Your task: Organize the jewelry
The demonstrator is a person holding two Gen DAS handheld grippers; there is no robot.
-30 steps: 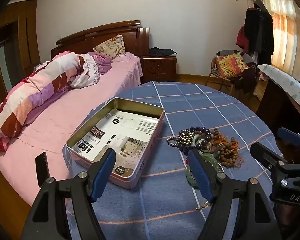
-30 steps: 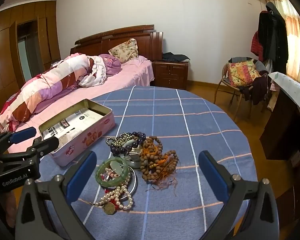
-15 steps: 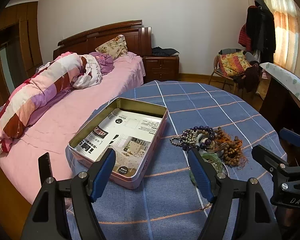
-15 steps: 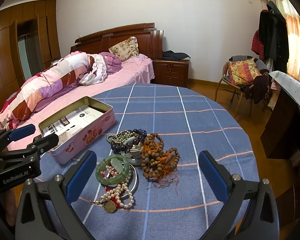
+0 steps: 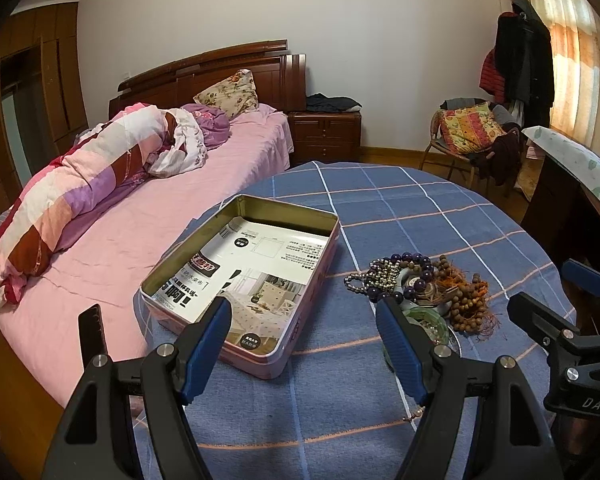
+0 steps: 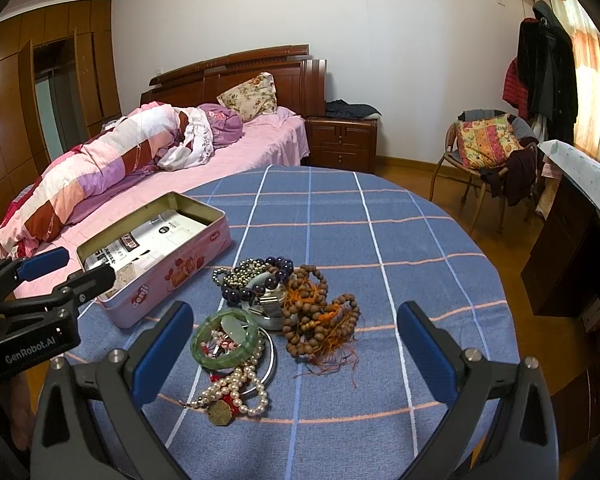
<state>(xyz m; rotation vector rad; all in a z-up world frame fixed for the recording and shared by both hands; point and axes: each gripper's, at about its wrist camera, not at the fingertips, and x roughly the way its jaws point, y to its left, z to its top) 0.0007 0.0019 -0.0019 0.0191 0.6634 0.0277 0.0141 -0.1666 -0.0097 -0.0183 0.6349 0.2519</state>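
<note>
The jewelry lies in a loose heap low in the middle of the right wrist view, on the blue checked cloth of the round surface (image 6: 380, 208): a green bangle (image 6: 225, 337) sits at the lower left of the heap with a pale pendant inside its ring, a string of pearls (image 6: 236, 394) trails below it toward the bottom of the frame with a brass coin-like charm at its end, brown wooden beads (image 6: 320, 318) with orange tassels bunch to the right, and dark purple beads (image 6: 278, 266) with a silvery bead chain lie at the top. Just left of the heap, toward the left middle of the frame, stands an open pink tin (image 6: 156, 252), lidless, with a printed sheet lying flat in its bottom and nothing else to be seen in it. In the left wrist view the tin (image 5: 244, 280) fills the centre and the heap sits to its right. The right gripper (image 6: 294, 344) hangs above the near side of the heap, its jaws spread wide and holding nothing. The left gripper (image 5: 304, 344) hovers over the tin's near corner, jaws likewise wide apart and empty. Beyond the surface a bed (image 6: 236, 160) with pink sheets and a rolled quilt fills the upper left, and a chair (image 6: 484, 152) piled with clothes stands at the upper right.
</note>
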